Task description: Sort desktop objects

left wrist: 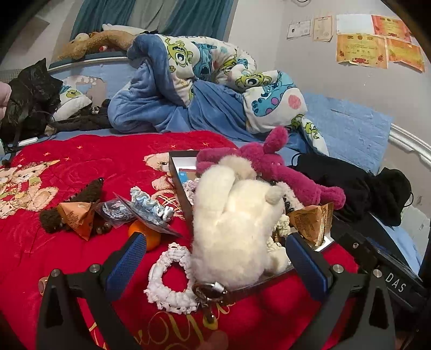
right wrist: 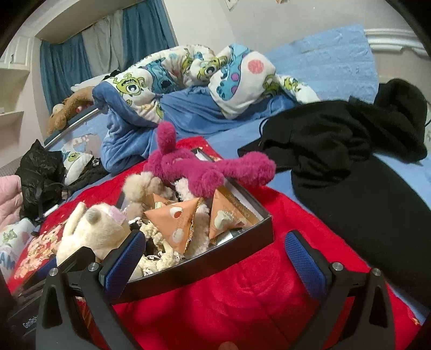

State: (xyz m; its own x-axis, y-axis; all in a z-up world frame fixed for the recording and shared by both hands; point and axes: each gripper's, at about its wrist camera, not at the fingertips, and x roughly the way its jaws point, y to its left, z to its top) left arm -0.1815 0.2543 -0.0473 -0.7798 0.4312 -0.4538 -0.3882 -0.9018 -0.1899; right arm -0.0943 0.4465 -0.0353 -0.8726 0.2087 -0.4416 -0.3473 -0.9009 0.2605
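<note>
Left gripper (left wrist: 215, 255) jaws spread wide — cream plush toy (left wrist: 231, 228) between them, ungripped, draped over black box (left wrist: 177, 172) rim. Right gripper (right wrist: 215, 255) gaping, empty — box corner (right wrist: 237, 242) ahead.

Place: a home bedroom, lived in and untidy.
Bed: a bed (left wrist: 350, 126) with a blue sheet fills both views, its white curved rail at the edge.
Bedding: a rumpled cartoon-monster quilt (left wrist: 204, 67) and a red embroidered blanket (left wrist: 80, 167) lie on it.
Window: teal curtains (left wrist: 107, 13) hang behind the headboard.
Wall: certificates (left wrist: 361, 49) are stuck up unframed.
Belongings: a brown plush toy (left wrist: 91, 40) on the headboard, black clothing (right wrist: 336, 150) thrown across the sheet.
</note>
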